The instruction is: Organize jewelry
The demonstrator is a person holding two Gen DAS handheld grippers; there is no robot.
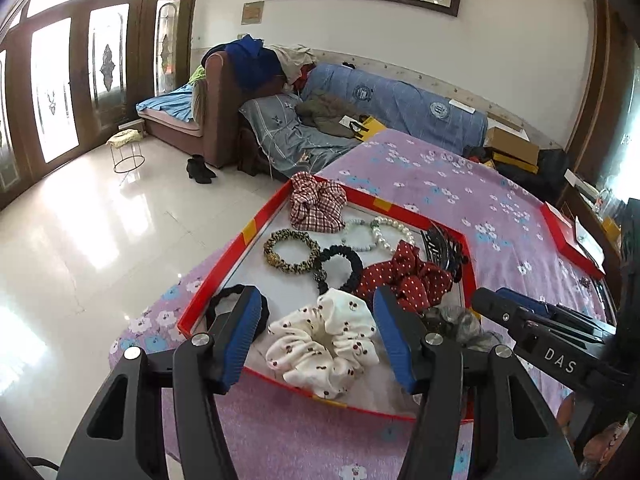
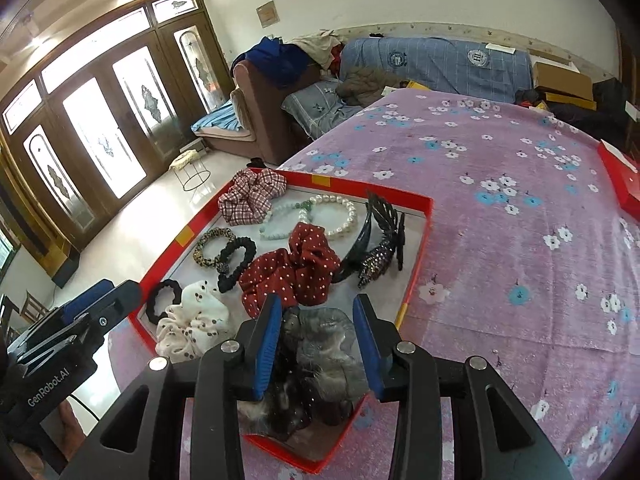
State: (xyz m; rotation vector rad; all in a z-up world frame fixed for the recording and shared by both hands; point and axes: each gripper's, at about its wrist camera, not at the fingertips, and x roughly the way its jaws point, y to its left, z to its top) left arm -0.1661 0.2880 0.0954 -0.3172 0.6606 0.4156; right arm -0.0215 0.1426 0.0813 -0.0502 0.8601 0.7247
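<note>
Both my claws hang apart, empty, above the red cardboard tray (image 1: 216, 280): left claw (image 1: 316, 344) over the cream cherry-print scrunchie (image 1: 324, 344), right claw (image 2: 316, 344) over the grey gauzy scrunchie (image 2: 320, 344). Sorting looks nearly done; next I'd withdraw.

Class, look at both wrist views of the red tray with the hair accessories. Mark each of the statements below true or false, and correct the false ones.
1. The white cherry-print scrunchie lies inside the red tray. True.
2. The left gripper is clamped on the white scrunchie. False: its jaws stand apart on either side of it, without pressing.
3. The plaid scrunchie sits at the tray's far corner. True.
4. The pearl bracelet lies on the purple cloth outside the tray. False: it lies in the tray.
5. The right gripper hangs open over a grey and dark scrunchie. True.
</note>
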